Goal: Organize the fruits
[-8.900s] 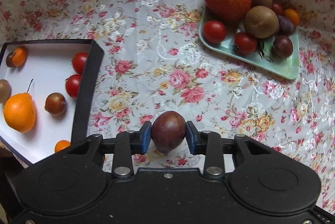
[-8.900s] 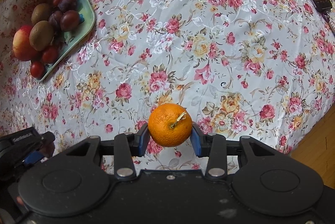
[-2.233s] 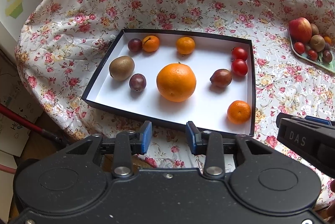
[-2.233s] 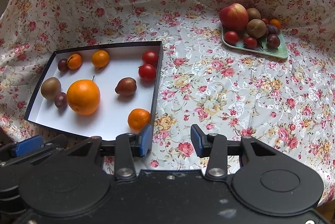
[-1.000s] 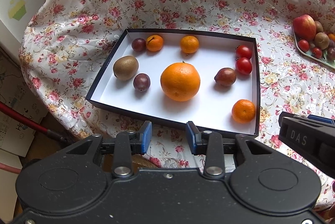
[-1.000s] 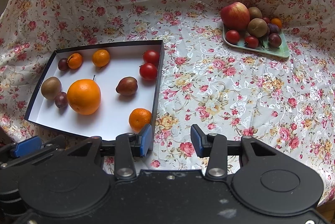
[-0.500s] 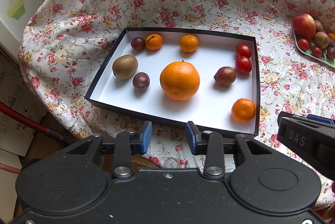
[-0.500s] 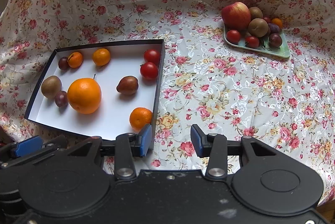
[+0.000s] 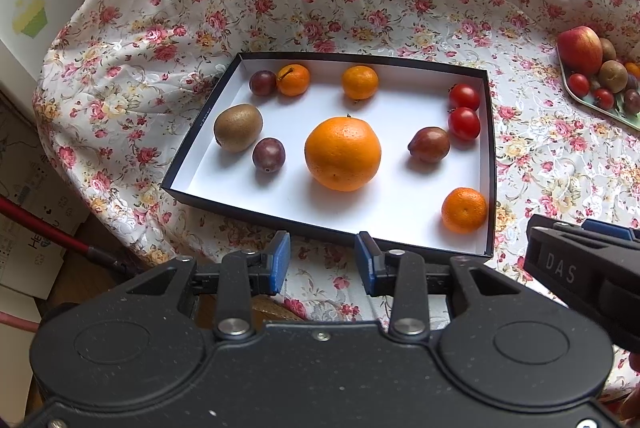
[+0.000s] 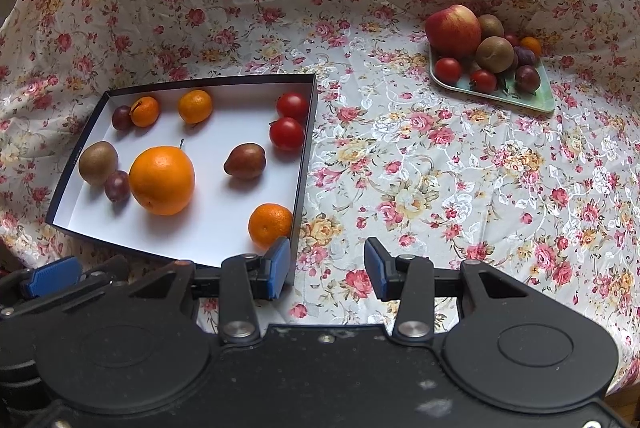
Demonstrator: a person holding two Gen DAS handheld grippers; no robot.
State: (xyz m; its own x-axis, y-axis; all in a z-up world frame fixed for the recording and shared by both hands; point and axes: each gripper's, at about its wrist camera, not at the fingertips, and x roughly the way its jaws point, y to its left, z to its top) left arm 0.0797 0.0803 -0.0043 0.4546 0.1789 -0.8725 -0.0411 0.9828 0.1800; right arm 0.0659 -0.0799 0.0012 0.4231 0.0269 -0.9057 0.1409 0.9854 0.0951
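Observation:
A black box with a white floor [image 9: 384, 212] [image 10: 212, 228] lies on the flowered cloth. Inside are a big orange [image 9: 342, 153] [image 10: 161, 180], a kiwi [image 9: 238, 127], two purple plums, three mandarins, two tomatoes [image 9: 463, 123] and a dark red fruit [image 9: 429, 144] [image 10: 245, 161]. A green plate [image 10: 532, 101] at the far right bears an apple [image 10: 453, 30], kiwis, tomatoes and plums. My left gripper [image 9: 322, 264] hovers open and empty before the box's near edge. My right gripper [image 10: 327, 265] is open and empty by the box's near right corner.
The floral cloth [image 10: 440, 188] drapes over the table and rises behind it. Cardboard boxes [image 9: 24, 212] and a red rod [image 9: 44, 232] sit below the table's left edge. The right gripper's body [image 9: 588, 276] shows at the right of the left wrist view.
Both grippers let go of their fruits earlier, the plum and the orange, and are pulled back from the box. Over the last second, only slight drift of both views.

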